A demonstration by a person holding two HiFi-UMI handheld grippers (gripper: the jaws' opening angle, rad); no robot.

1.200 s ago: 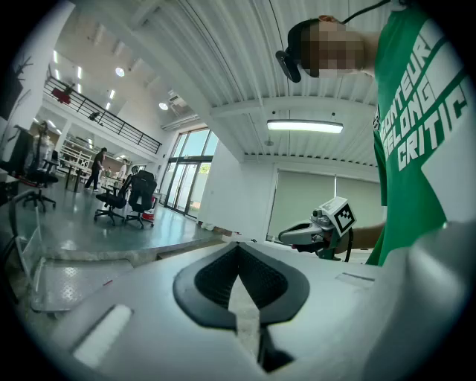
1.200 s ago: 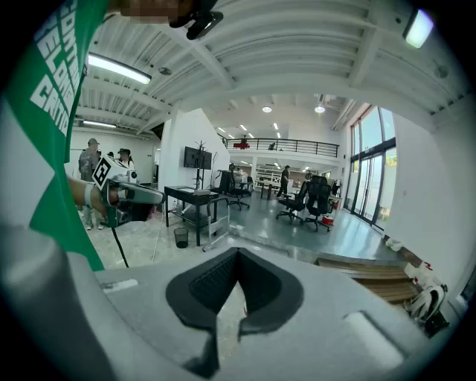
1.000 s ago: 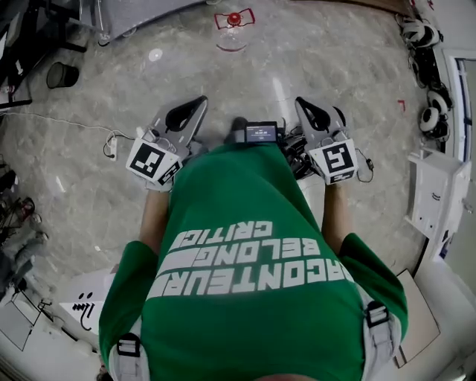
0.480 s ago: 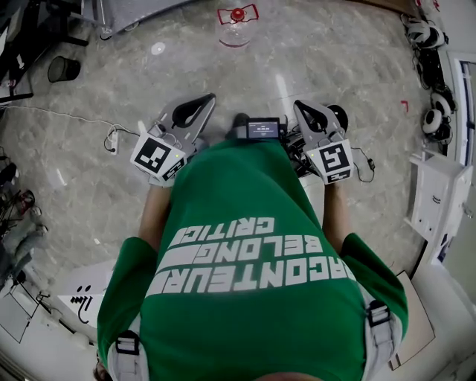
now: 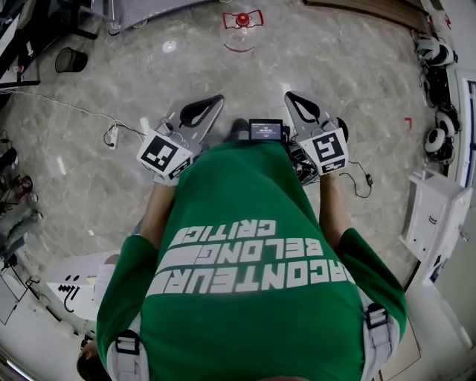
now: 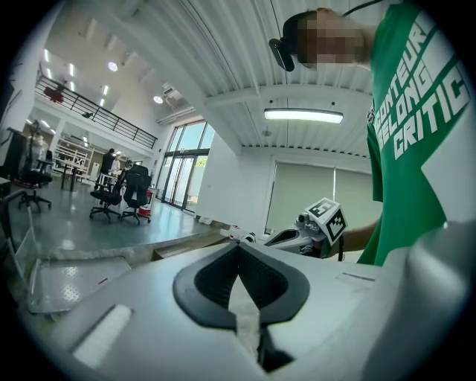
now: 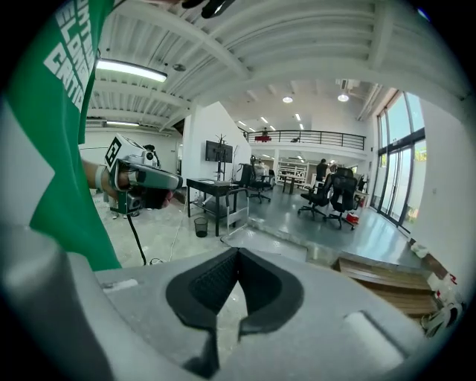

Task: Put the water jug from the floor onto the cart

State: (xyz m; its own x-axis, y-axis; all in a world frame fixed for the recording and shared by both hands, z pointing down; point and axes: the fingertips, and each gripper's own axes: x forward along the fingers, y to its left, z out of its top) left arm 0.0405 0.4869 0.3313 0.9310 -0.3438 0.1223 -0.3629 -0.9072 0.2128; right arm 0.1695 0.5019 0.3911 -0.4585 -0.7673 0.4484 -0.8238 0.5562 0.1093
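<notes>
The water jug, clear with a red cap, stands on the marble floor at the top centre of the head view. It is well ahead of both grippers. My left gripper and my right gripper are held side by side in front of the person's green shirt, pointing toward the jug. In the left gripper view the jaws meet at their tips with nothing between them. The right gripper's jaws are shut and empty too. I cannot pick out a cart with certainty.
A grey metal platform lies at the top left, near a black bin. Cables trail over the floor on the left. Wooden boards lie at the top right. Headsets and a white unit line the right side.
Both grippers have moved forward toward the jug and drawn a little closer together. Both stay shut and empty.
</notes>
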